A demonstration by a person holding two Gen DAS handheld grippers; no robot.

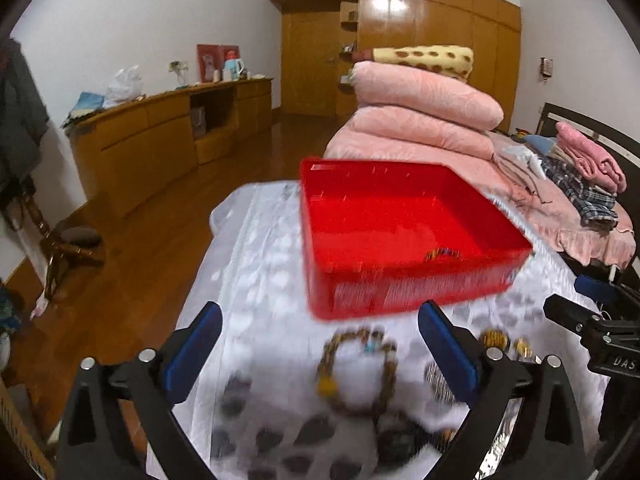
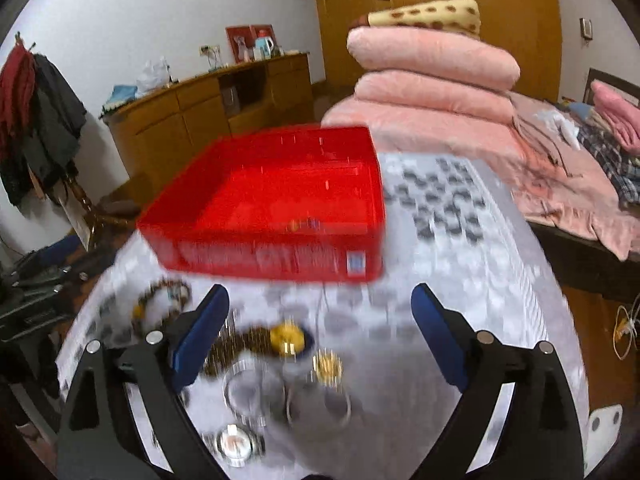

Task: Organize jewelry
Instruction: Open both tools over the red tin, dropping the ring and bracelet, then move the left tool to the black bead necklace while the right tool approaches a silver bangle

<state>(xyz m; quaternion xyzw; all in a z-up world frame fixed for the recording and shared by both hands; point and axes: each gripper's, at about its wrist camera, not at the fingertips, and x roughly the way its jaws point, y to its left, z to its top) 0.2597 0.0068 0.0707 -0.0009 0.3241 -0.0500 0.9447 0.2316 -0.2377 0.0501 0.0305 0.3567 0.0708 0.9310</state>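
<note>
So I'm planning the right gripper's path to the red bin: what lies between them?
In the right wrist view, between the open right gripper and the red bin lies only patterned tablecloth; the gold bangle sits nearer the camera.

Indoor light, fairly bright and even — strong glare patches on the glossy wardrobe doors [image 1: 394, 6]. Both views motion-blurred: red tray [image 1: 400, 236] smeared, jewelry on the tablecloth [image 2: 460, 280] soft, pattern streaked. Heavy fisheye curving with black vignette at corners. Background furniture sharper than foreground — shadows soft, faint.
</note>
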